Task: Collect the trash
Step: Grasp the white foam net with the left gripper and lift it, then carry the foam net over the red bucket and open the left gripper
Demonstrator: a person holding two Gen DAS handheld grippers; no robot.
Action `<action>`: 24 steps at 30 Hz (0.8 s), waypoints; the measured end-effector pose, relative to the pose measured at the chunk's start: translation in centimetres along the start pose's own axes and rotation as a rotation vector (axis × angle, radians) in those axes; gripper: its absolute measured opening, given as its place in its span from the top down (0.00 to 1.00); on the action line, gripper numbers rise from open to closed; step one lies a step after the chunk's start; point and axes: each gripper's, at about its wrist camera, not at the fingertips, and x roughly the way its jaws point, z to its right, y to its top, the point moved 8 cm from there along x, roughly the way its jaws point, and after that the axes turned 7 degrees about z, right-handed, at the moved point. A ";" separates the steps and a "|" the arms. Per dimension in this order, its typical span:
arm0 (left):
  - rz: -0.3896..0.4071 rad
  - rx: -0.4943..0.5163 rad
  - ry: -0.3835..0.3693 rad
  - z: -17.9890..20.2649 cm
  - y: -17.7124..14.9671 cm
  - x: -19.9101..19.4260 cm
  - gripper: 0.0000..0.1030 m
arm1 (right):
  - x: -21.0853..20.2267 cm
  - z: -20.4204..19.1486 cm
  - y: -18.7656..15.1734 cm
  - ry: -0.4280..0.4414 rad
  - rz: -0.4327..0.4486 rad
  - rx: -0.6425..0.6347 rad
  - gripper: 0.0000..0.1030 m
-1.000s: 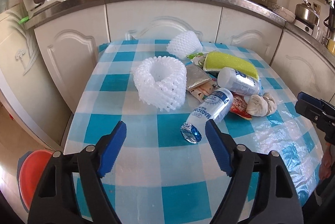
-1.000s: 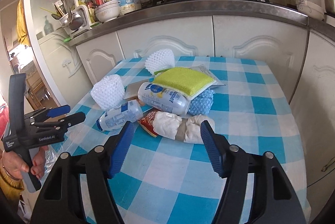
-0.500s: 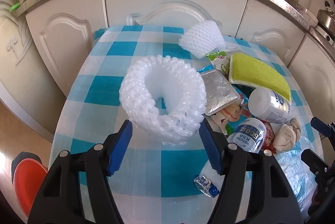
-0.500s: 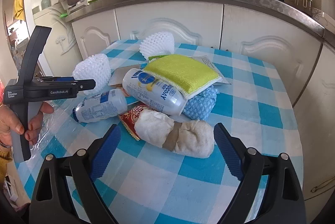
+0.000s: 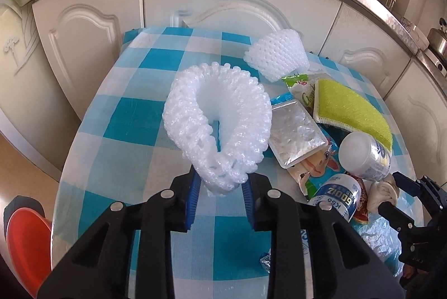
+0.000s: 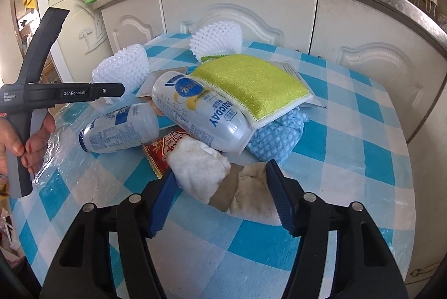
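- Now, on a table [image 5: 134, 117] under a blue-and-white check cloth, the left gripper [image 5: 220, 194] is clamped on the near edge of a white foam net [image 5: 220, 114]; its jaws have just been closing, and the net's ring is pinched into a teardrop between the blue pads.
- A second foam net [image 5: 276, 59] lies farther back, apart from the first and just beside a green wrapper [image 5: 300, 88].
- A silver foil packet [image 5: 293, 137] touches the held net's right side.
- The right gripper [image 6: 220, 197] has its jaws on either side of a white cloth wad [image 6: 220, 174]. They have just been closing; the left pad touches the wad, but whether the right pad presses on it cannot be told.
- Behind the wad lie two plastic bottles: one [image 6: 204, 114] under a yellow-green sponge [image 6: 251, 84], the other [image 6: 120, 128] to its left on its side.
- A red wrapper [image 6: 162, 149] shows between the bottles and the wad, and a blue cloth [image 6: 276, 137] sits beneath the sponge's near corner.
- A person's hand [image 6: 19, 140] grips the left tool's handle at the frame's left edge.
- A red bin [image 5: 26, 243] stands on the floor beside the table.
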 end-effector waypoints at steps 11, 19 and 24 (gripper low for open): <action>0.066 -0.023 -0.027 -1.2 -0.8 -4.4 0.73 | -2.5 -0.6 0.1 0.000 0.022 0.074 0.75; 0.117 -0.067 0.002 -5.5 -2.2 -9.7 0.73 | -5.7 -6.0 3.4 0.133 0.087 0.080 0.76; 0.157 -0.116 0.071 -10.7 -3.7 -14.0 0.73 | -6.1 -13.5 6.7 0.352 0.099 0.072 0.76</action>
